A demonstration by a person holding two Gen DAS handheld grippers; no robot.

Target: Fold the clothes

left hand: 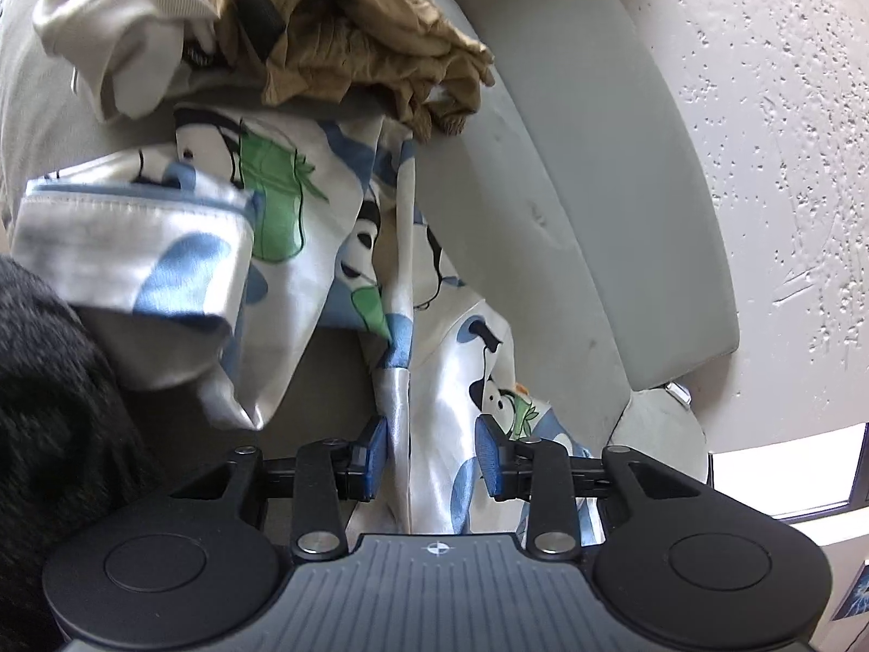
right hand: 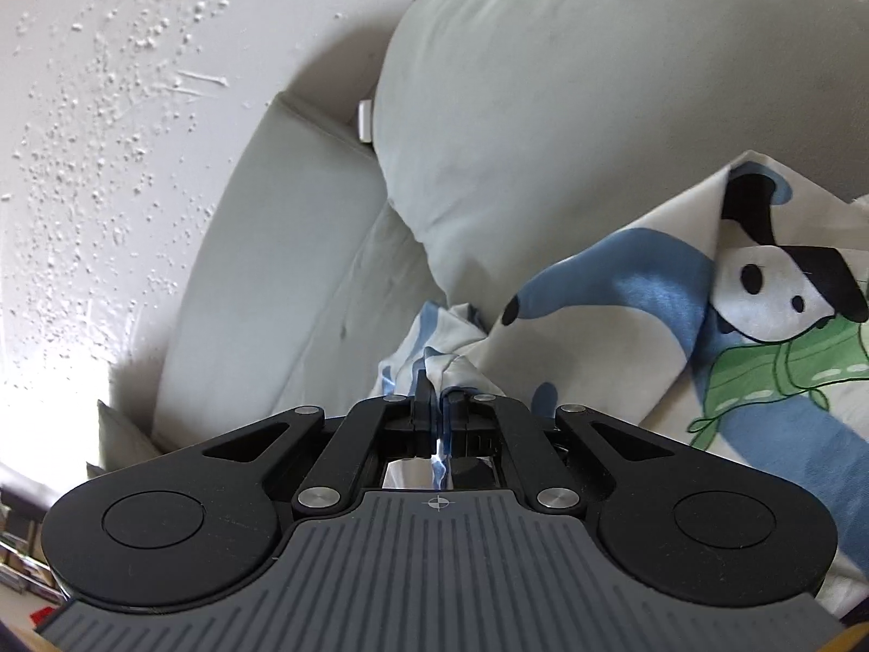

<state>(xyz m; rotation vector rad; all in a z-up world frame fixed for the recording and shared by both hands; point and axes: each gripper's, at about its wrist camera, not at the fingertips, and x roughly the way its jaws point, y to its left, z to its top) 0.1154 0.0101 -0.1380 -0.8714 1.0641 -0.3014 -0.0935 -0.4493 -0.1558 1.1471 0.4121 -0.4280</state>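
On the grey sofa [left hand: 570, 174] a satiny white garment [left hand: 434, 380] printed with pandas, blue swirls and green bamboo is lying rumpled, its long fold running lengthwise away from the left gripper [left hand: 432, 456], whose blue-padded fingers [left hand: 375, 451] are standing apart with that fold passing loosely between them. Over by the sofa cushion [right hand: 543, 125], the right gripper [right hand: 439, 407] is pinching a bunched corner of the same cloth with fingers fully closed, while tan trousers [left hand: 353, 27] and a cream garment [left hand: 119, 27] are sitting heaped beyond.
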